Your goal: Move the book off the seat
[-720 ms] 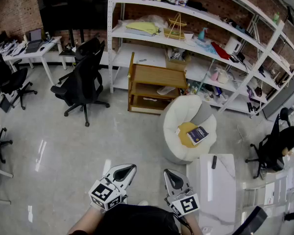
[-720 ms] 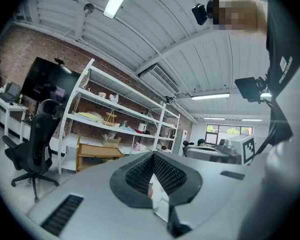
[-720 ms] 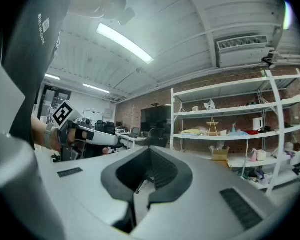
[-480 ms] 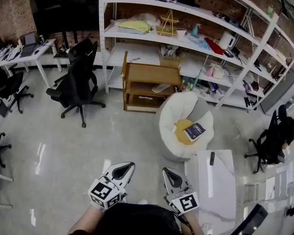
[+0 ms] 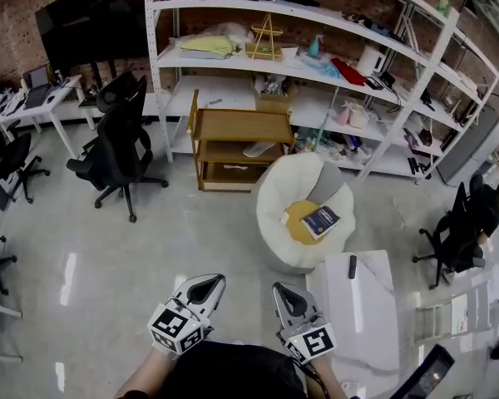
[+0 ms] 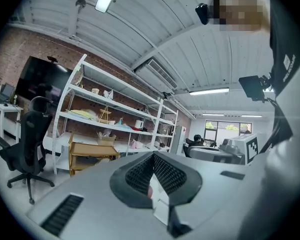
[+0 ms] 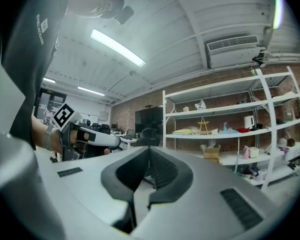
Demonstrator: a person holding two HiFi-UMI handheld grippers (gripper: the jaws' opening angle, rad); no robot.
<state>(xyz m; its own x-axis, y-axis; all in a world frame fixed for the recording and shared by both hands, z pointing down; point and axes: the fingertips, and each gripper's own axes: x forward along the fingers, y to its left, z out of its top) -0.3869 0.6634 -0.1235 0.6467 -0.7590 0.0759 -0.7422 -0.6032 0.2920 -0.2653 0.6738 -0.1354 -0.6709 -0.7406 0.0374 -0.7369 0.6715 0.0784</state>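
My left tool and right tool are both fully closed, holding nothing. The dark blue book lies on the round white armchair, well ahead, right of the right tool.

A dark blue book lay flat and slightly askew on the yellow cushion of the white round seat.

A dark blue book, a mustard-yellow cushion
The seat was cream white, the bench white, the cart tan wood, the office chair black, the wall red brick. The left hand-held gripper and right hand-held gripper were pale grey with black-and-white square markers.
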